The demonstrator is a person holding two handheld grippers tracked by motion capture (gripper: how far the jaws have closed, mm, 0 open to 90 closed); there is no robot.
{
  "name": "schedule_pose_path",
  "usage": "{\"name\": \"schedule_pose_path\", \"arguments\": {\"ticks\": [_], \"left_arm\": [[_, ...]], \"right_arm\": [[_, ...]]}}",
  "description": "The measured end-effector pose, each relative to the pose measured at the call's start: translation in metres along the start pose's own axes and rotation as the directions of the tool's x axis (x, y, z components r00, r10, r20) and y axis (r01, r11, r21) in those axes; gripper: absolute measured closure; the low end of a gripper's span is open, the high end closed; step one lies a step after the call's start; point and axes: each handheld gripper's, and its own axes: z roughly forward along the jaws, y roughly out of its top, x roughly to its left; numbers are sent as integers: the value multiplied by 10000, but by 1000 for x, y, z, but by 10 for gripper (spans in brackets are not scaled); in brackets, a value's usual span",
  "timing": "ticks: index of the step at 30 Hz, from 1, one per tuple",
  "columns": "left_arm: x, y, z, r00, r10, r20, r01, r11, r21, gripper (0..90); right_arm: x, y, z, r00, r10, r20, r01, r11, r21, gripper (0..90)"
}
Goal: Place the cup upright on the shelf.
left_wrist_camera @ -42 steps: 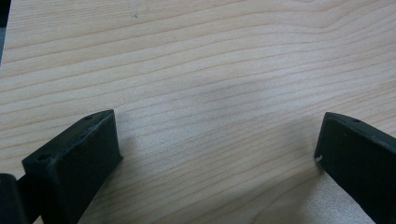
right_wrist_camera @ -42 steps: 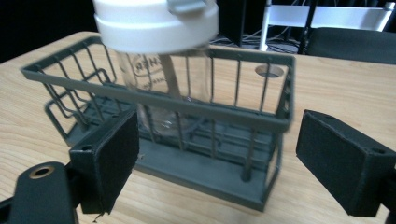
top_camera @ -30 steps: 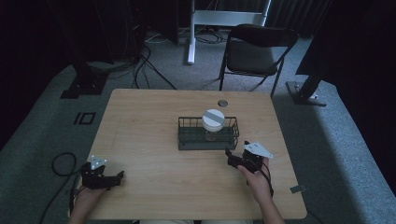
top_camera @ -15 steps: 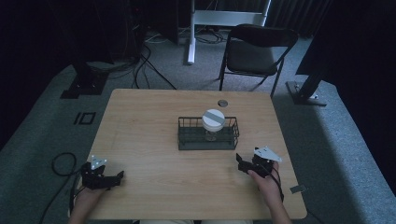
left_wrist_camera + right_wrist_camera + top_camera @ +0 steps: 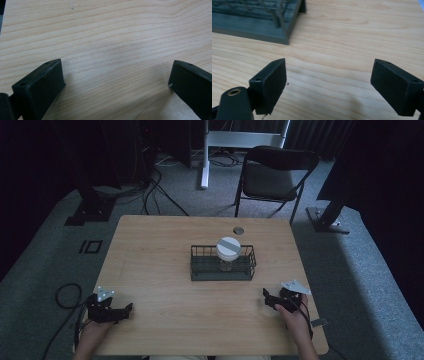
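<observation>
Wooden worktop [image 5: 165,260] seen from above, with a dark wire basket [image 5: 223,263] near its middle and a jar with a pale round lid [image 5: 228,251] standing upright inside it, toward the basket's far side. Left hand-held gripper [image 5: 126,309] resting low at the near left corner, well apart from the basket, jaws spread wide over bare wood in its own view [image 5: 117,82], holding nothing. Right hand-held gripper [image 5: 266,299] near the front right edge, likewise spread wide and empty in its own view [image 5: 329,82], pointing toward the basket's near corner [image 5: 262,22], near but not touching. Both forearms entering from the bottom edge, hands [image 5: 295,317] gripping the tools level with the wood, wrists low and relaxed. Judged as a rest or start position rather than an active grasp: jar seated in the basket, neither tool engaged. Next move, if the jar is to be handled, likely calling for the right tool to rise over the basket's rim and come down around the lid or the body of the jar, with care not to snag the wire wall. Folding chair [image 5: 275,175] beyond the far edge.
</observation>
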Motion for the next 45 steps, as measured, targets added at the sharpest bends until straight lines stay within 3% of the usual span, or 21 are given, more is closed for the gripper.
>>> {"name": "schedule_pose_path", "arguments": {"ticks": [16,24,45], "left_arm": [[0,0,0,10000,3,-2,-3,10000,3,2],[0,0,0,10000,-2,-5,2,10000,3,2],[0,0,0,10000,-3,-9,3,10000,-9,2]], "right_arm": [[-14,-6,3,9982,308,507,-349,9960,820,126],[-21,-9,3,9960,539,714,-640,9870,1473,125],[-21,-9,3,9947,528,887,-658,9864,1508,120]]}}
